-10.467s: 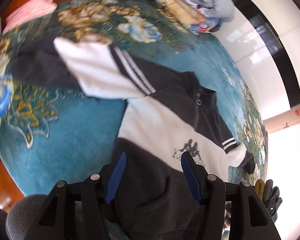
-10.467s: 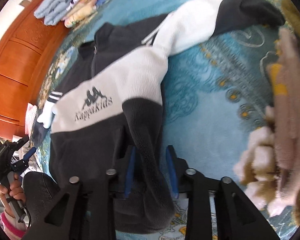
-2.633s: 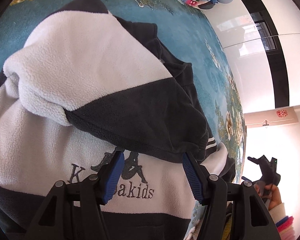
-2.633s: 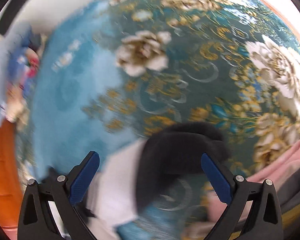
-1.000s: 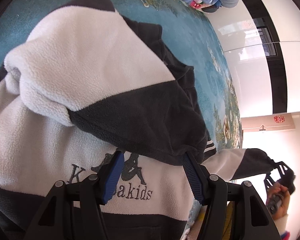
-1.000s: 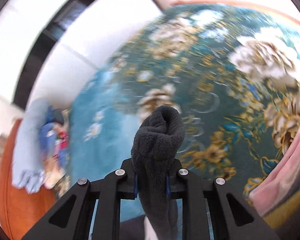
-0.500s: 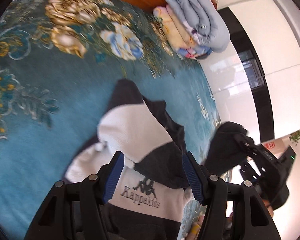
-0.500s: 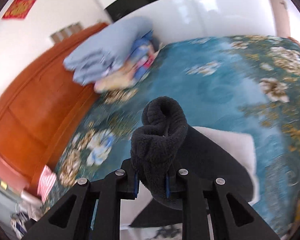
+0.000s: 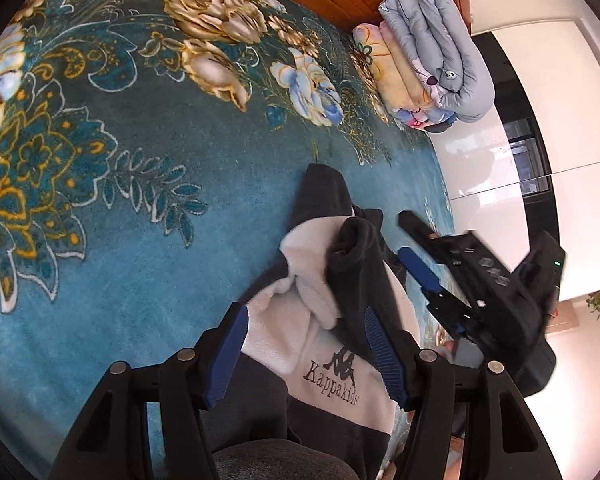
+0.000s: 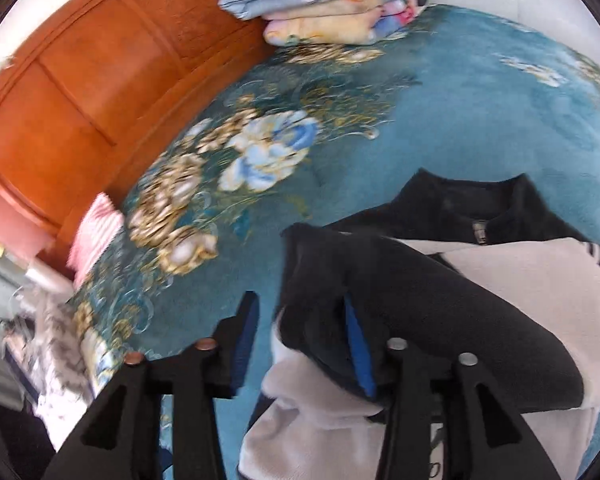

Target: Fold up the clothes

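Note:
A black and white fleece jacket (image 9: 332, 364) with a "Kappakids" logo lies on a teal floral blanket (image 9: 140, 184); it also shows in the right wrist view (image 10: 520, 280). Both sleeves lie folded across its chest. My left gripper (image 9: 308, 354) is open, hovering above the jacket's white panel, holding nothing. My right gripper (image 10: 300, 340) is open just above the black cuff (image 10: 320, 264) of the folded sleeve, which drapes over one finger. The right gripper also shows in the left wrist view (image 9: 416, 264), beside the jacket's collar.
A stack of folded quilts (image 9: 428, 64) sits at the blanket's far corner, seen also in the right wrist view (image 10: 312, 0). An orange wooden headboard (image 10: 100, 80) borders the bed. A pink cloth (image 10: 94, 236) lies at the blanket's edge.
My right gripper carried the black cuff over the jacket's chest, then opened and let it go. My left gripper pulled back and up from the jacket, staying open.

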